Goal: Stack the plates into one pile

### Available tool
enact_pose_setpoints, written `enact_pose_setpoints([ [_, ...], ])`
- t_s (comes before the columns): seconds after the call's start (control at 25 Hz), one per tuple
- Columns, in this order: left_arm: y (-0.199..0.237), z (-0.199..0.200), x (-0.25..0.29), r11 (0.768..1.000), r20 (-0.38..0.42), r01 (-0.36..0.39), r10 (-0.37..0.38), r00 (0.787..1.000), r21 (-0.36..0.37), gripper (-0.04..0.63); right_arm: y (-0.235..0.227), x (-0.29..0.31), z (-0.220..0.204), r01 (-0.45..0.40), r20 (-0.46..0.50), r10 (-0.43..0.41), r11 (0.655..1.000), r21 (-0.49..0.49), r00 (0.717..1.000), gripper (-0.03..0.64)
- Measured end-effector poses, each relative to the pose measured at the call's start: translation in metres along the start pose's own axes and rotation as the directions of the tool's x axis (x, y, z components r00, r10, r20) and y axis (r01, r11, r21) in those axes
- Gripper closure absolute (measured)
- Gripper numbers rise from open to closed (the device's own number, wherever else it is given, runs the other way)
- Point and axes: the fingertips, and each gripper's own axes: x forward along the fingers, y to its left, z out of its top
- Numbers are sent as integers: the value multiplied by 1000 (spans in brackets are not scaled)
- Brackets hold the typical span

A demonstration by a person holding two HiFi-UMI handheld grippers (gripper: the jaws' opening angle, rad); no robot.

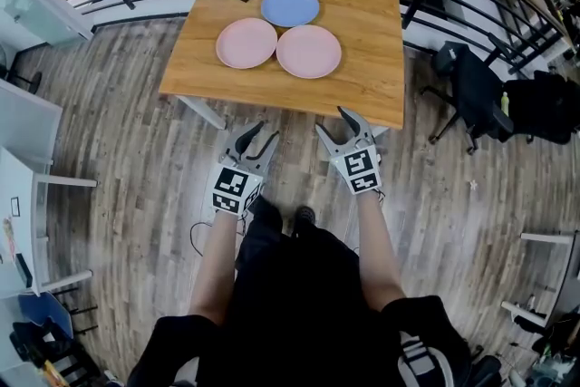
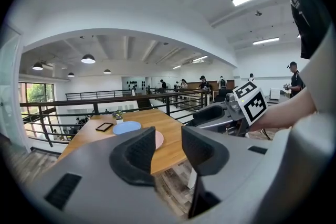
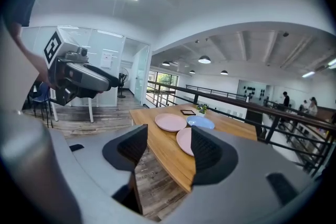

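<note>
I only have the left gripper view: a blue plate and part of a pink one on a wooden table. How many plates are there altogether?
Observer: Three, lying side by side, unstacked: a round blue plate, a left round pink plate and a right round pink plate.
Operator: Is the right gripper holding anything?
Observer: No, the right gripper has its jaws apart with nothing between them.
Operator: Which plate is nearest it?
Observer: The right round pink plate. That gripper hangs over the plank floor, short of the wooden table.
</note>
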Motion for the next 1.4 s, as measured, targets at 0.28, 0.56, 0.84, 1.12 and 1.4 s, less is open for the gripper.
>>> enact_pose_setpoints([
  [0.28, 0, -4, 3, 1000, -12, 8, -8, 1000, -1, 357, 1, 2, -3, 3, -6, -3, 1000, 3, 1000, 302],
  [0.56, 14, -7, 5, 1000, 0, 7, -7, 1000, -21, 339, 1, 10, -5, 12, -24, -12, 1000, 15, 1000, 307],
  [0.84, 35, -8, 15, 999, -6, 37, -37, 999, -25, 337, -2, 30, -3, 34, -47, -32, 999, 28, 998, 313],
  [1.12, 72, 2, 30, 997, 4, 74, -74, 997, -29, 337, -8, 60, 12, 74, -64, -71, 996, 43, 995, 313],
  [1.4, 107, -1, 46, 992, -3, 122, -122, 993, -27, 337, -11, 88, 17, 120, -88, -114, 991, 59, 990, 313],
])
